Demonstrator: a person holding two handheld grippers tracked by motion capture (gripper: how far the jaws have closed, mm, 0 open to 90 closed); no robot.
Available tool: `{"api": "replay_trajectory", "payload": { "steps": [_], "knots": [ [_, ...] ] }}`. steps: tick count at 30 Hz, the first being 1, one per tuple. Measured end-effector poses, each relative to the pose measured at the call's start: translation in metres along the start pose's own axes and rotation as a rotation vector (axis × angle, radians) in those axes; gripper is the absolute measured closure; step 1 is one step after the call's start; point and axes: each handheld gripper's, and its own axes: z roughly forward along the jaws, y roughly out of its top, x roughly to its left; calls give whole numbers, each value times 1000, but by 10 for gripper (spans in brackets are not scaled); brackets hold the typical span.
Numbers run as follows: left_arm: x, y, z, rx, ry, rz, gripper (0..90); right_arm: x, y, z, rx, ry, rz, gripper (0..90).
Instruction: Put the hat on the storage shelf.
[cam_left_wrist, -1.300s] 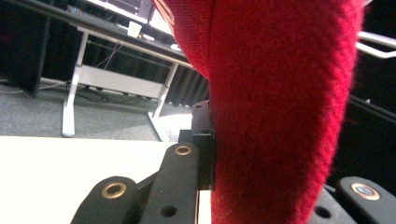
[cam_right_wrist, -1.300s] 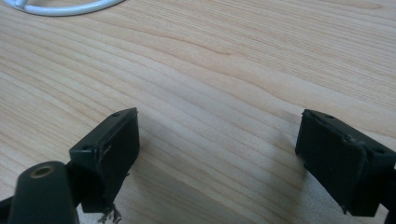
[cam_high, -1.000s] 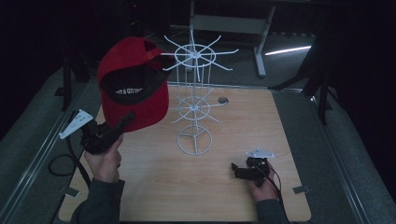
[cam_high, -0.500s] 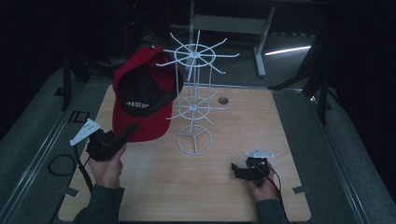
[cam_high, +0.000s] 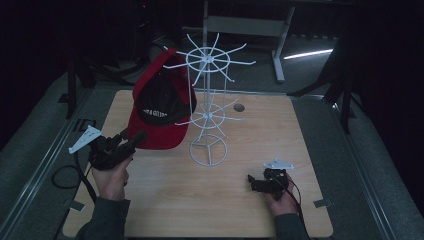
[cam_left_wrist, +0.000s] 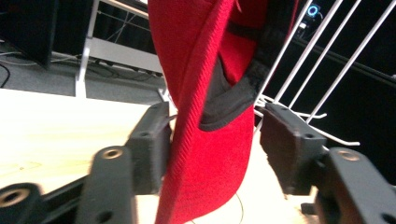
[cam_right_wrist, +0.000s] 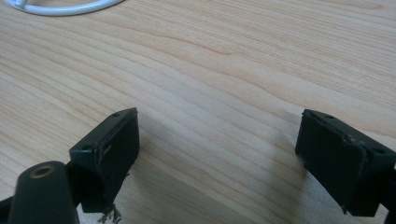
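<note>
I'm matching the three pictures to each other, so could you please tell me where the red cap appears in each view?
High view: the cap hangs left of centre on the white rack, its brim by the left gripper.
Left gripper view: the cap fills the centre, its brim between open jaws that have just been opening.
Right gripper view: no cap.
Shared landmark: the rack's wires.

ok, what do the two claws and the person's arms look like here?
Both are black handheld units. The left claw and the right claw each carry a pale grey three-cornered plate on top and trail a black cable. Each has two blocky black jaws with flat pads; the right one's pads look frayed at the edges. The sleeves are dark grey.
</note>
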Motion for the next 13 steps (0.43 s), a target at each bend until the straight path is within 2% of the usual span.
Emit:
{"api": "replay_trajectory", "payload": {
  "steps": [6,7,10,13],
  "knots": [
    [1,0,-2,-15,34,-3,305,0,0,0,0,0,0,134],
    [3,1,-4,-24,49,-11,305,0,0,0,0,0,0,134],
    [6,2,-6,-28,60,-15,282,0,0,0,0,0,0,134],
    [8,3,-8,-28,78,-7,277,0,0,0,0,0,1,134]
  ]
}}
